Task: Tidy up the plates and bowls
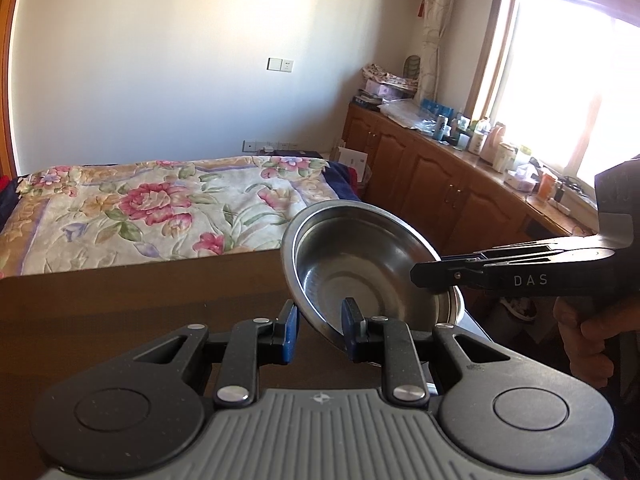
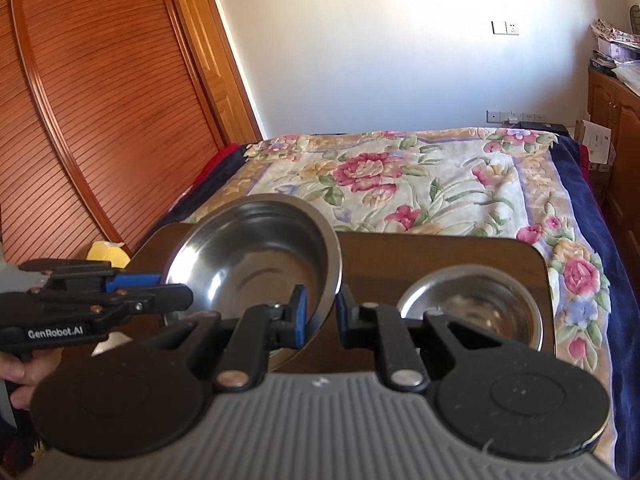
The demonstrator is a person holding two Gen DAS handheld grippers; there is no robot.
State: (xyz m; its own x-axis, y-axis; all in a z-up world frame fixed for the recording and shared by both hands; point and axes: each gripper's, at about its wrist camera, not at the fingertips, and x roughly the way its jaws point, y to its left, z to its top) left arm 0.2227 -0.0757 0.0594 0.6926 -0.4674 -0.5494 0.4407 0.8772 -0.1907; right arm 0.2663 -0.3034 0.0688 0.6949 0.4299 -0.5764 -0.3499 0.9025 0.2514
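A steel bowl [image 1: 352, 264] [image 2: 256, 256] hangs tilted above the dark wooden table [image 1: 140, 304] [image 2: 440, 256]. My left gripper [image 1: 320, 328] [image 2: 160, 290] is shut on its near-left rim, one blue pad inside the bowl and one outside. From the opposite side, my right gripper [image 2: 322, 312] [image 1: 424, 276] is shut on the other rim. A second steel bowl [image 2: 472, 312] sits upright on the table at the right, partly hidden behind the right gripper's body.
A bed with a floral blanket [image 1: 160, 208] [image 2: 400, 184] lies just beyond the table. A wooden cabinet [image 1: 440, 184] cluttered with bottles runs along the window wall. A slatted wooden door [image 2: 100, 100] stands at the left, with a yellow object [image 2: 106, 254] by the table's corner.
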